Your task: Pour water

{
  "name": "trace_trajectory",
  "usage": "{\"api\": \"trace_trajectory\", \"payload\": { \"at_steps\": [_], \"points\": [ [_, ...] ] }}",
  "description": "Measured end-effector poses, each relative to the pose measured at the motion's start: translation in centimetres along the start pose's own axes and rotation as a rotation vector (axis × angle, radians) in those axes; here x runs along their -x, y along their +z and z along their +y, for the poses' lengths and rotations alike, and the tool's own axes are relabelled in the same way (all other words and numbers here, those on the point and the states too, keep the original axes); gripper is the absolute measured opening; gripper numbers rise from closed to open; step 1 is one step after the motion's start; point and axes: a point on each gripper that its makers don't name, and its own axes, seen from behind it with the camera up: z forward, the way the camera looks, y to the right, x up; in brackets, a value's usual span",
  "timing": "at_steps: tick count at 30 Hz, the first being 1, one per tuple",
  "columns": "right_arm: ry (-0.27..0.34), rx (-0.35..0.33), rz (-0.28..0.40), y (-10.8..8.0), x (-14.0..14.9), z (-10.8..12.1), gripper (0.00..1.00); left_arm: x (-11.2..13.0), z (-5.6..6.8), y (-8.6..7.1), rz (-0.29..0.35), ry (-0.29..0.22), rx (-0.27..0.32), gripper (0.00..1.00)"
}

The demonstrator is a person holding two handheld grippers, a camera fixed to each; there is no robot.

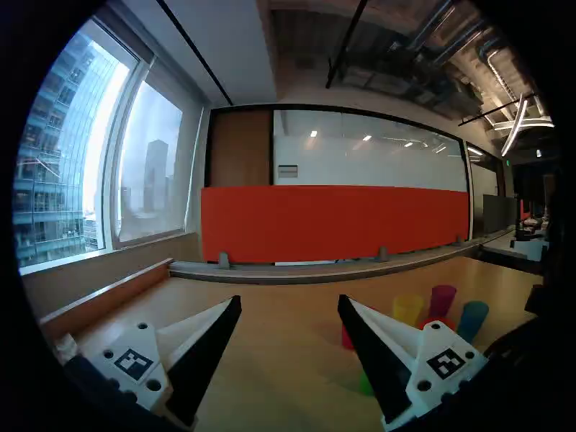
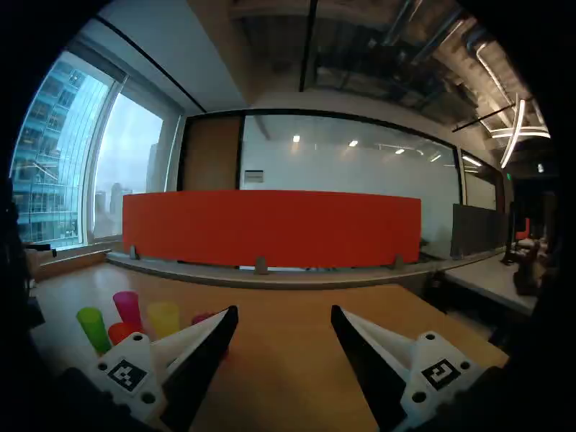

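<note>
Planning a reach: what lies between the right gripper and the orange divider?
Bare wooden tabletop, in the right gripper view; the coloured cups stand left of that stretch.

Nothing legible from where I stand. There's a small plaque [image 1: 287, 171] on the glass wall [image 1: 374, 155], far too tiny to read. The left gripper [image 1: 288, 298] and right gripper [image 2: 283, 308] wear square black-and-white code markers [image 1: 133, 362] on their fingers: patterns only, no letters.
</note>
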Motion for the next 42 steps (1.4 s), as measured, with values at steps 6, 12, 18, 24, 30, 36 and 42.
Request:
{"api": "trace_trajectory", "payload": {
  "at_steps": [6, 12, 18, 24, 30, 36, 42],
  "points": [
    [0.015, -0.021, -0.019, -0.1, -1.8, -0.5, 1.0, -2.7, 0.4, 0.9, -0.015, 0.005, 0.031, 1.0],
    [0.025, -0.041, -0.024, 0.0, -4.4, -0.8, 1.0, -5.6, 0.7, 1.5, -0.024, -0.002, 0.057, 1.0],
    [0.039, -0.062, -0.016, 0.1, -7.3, -1.2, 1.0, -8.1, 1.1, 1.9, -0.035, 0.0, 0.088, 1.0],
    [0.031, -0.077, -0.013, 0.3, -9.4, -1.3, 1.0, -10.7, 1.3, 2.4, -0.032, -0.002, 0.121, 1.0],
    [0.015, -0.095, -0.008, 0.4, -10.7, -1.7, 1.0, -11.7, 1.5, 2.5, -0.046, -0.009, 0.152, 1.0],
    [0.014, -0.134, -0.014, 0.2, -10.6, -2.4, 1.0, -11.2, 1.8, 2.6, -0.067, 0.001, 0.184, 1.0],
    [-0.007, -0.21, -0.005, -0.3, -11.3, -3.7, 1.0, -12.1, 3.2, 2.3, -0.05, 0.003, 0.26, 1.0]
  ]
}}
